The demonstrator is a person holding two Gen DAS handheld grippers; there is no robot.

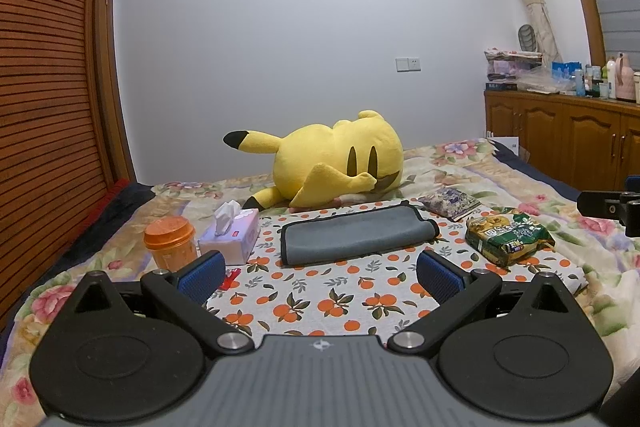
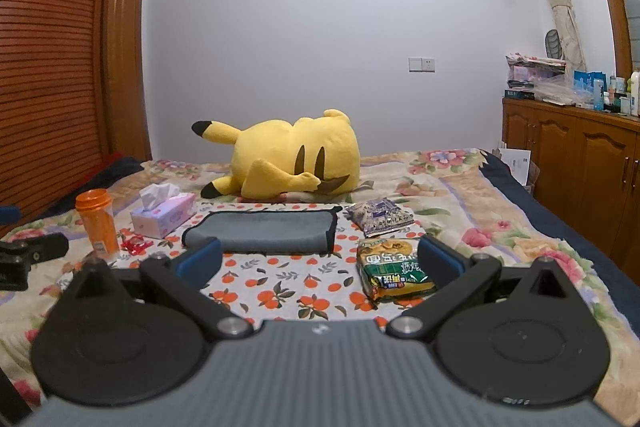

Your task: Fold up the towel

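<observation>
- Grey microfibre towel with black edging (image 1: 356, 235) lies already doubled on the orange-print cloth (image 1: 320, 291) on the bed: soft, light, limp.
- Pinch its hemmed corners.
- Left hand-held gripper (image 1: 318, 277) and right hand-held gripper (image 2: 320, 261): both spread, empty.

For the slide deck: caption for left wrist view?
Open left gripper faces folded grey towel on orange-print cloth.

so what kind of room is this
Most likely a bedroom: a bed with a floral quilt, a yellow plush toy lying on it, and a wooden cabinet along the wall.
</observation>
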